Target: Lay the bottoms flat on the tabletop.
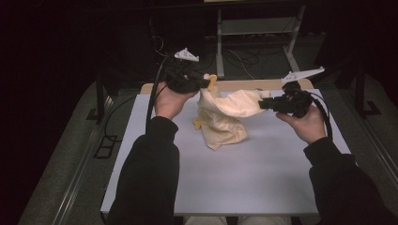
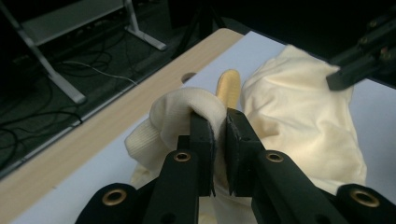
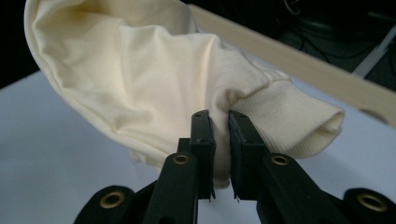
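A cream fabric garment [image 1: 224, 117] hangs between both grippers above the white table top [image 1: 234, 178], its lower folds resting on the table. My left gripper [image 1: 204, 83] is shut on a bunched edge of the garment [image 2: 187, 105], and a yellow drawstring end [image 2: 228, 86] pokes up behind the jaws. My right gripper [image 1: 263, 104] is shut on the garment [image 3: 154, 79] just beside its ribbed cuff [image 3: 292, 121]. The right gripper [image 2: 359, 70] also appears far off in the left gripper view. Another yellow string end [image 1: 196, 123] lies on the table.
The table has a wooden strip [image 1: 234, 86] along its far edge. Behind it stand a metal frame [image 1: 256, 33] and loose cables [image 1: 239, 58] on the floor. Both of the person's dark sleeves [image 1: 148, 178] reach in from the near side.
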Demonstrator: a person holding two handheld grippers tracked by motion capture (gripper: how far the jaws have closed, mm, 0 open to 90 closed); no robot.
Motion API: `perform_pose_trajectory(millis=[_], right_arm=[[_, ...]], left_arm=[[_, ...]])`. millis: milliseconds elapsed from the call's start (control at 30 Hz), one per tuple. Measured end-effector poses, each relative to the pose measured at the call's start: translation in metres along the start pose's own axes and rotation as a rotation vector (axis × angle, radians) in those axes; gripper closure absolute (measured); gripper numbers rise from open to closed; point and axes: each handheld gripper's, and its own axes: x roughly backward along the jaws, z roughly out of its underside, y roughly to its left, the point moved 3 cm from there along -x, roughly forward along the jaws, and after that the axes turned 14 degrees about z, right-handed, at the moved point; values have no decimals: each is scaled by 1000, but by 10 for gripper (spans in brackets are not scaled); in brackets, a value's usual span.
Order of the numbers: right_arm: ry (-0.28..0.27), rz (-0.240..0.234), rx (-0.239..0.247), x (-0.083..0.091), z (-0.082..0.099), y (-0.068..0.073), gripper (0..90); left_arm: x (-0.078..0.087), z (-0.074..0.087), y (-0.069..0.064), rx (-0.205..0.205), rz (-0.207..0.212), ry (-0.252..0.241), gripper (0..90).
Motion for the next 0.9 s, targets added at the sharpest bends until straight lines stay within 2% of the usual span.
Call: perform_pose_trajectory(millis=[200, 267, 367, 667, 733, 900], right_arm=[[88, -35, -20, -26, 54, 10, 801], [112, -43, -30, -33, 69, 12, 801], [130, -52, -50, -37, 84, 11, 801], [150, -65, -117, -45, 111, 1, 800], [166, -63, -127, -47, 114, 0, 800], [163, -60, -137, -44, 115, -4, 799]], left_arm=[[-37, 42, 2, 64, 54, 37, 812], [-45, 48, 1, 71, 68, 42, 812], [-52, 49, -2, 73, 80, 41, 812], [-64, 46, -12, 59, 110, 36, 812], [-67, 47, -14, 65, 117, 26, 812], [-81, 50, -19, 90, 142, -6, 812]])
